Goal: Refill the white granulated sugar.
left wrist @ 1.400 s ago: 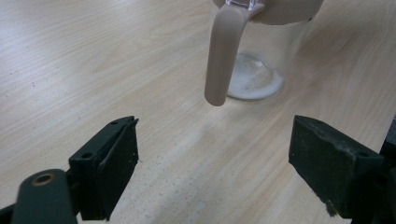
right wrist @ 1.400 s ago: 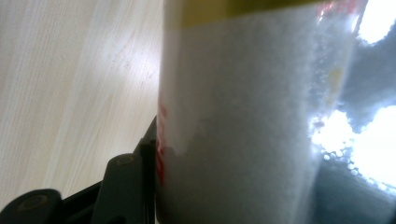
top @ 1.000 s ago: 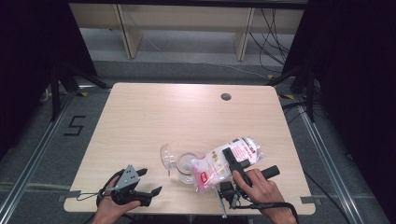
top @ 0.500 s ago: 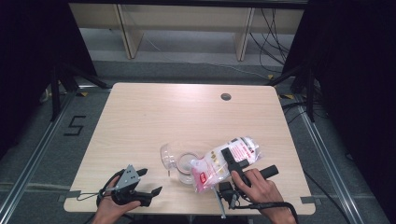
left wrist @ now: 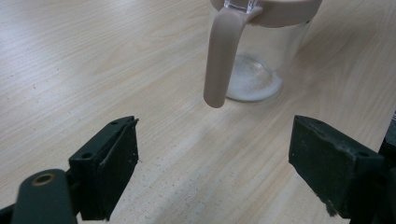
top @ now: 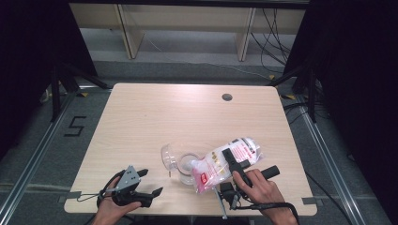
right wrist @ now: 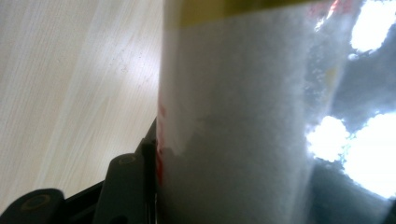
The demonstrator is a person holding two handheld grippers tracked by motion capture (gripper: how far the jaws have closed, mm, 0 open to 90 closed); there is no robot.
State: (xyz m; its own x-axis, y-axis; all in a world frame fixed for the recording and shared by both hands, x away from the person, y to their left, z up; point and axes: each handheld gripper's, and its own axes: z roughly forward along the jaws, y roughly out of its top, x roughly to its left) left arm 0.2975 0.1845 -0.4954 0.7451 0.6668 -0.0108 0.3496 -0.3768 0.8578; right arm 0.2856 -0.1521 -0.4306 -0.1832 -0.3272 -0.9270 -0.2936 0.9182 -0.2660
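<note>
Here the bag [top: 225, 161] of white powder, clear plastic with red print, lies tilted low and right of centre in the high view, its lower end over the mouth of a clear pitcher [top: 180, 164] with a beige rim. The right gripper [top: 234, 161] has the bag between its black jaws, which stand about half closed and press on the plastic; in the right gripper view the white-filled bag [right wrist: 233, 130] sits tight against the jaw at lower left, with a red edge and a yellow band at the top. The person's right hand [top: 258, 187] grips the handle at the bottom right of the high view, a cable looping beneath it.

To the left, near the bottom edge, the left gripper [top: 150, 183] rests low over the table [top: 155, 112], well apart from the pitcher, with its jaws spread wide and nothing between them. In the left gripper view the two black pads frame bare wood, and the pitcher [left wrist: 257, 60] stands at the top of the frame, its beige handle hanging down and a little white powder on its floor.

The table is pale wood grain with rounded corners and a dark cable hole [top: 227, 97] at upper right. Around it lies grey floor with metal rails, a "5" marked [top: 75, 126] at the left, light shelving legs at the top, and dark curtains on both sides.
</note>
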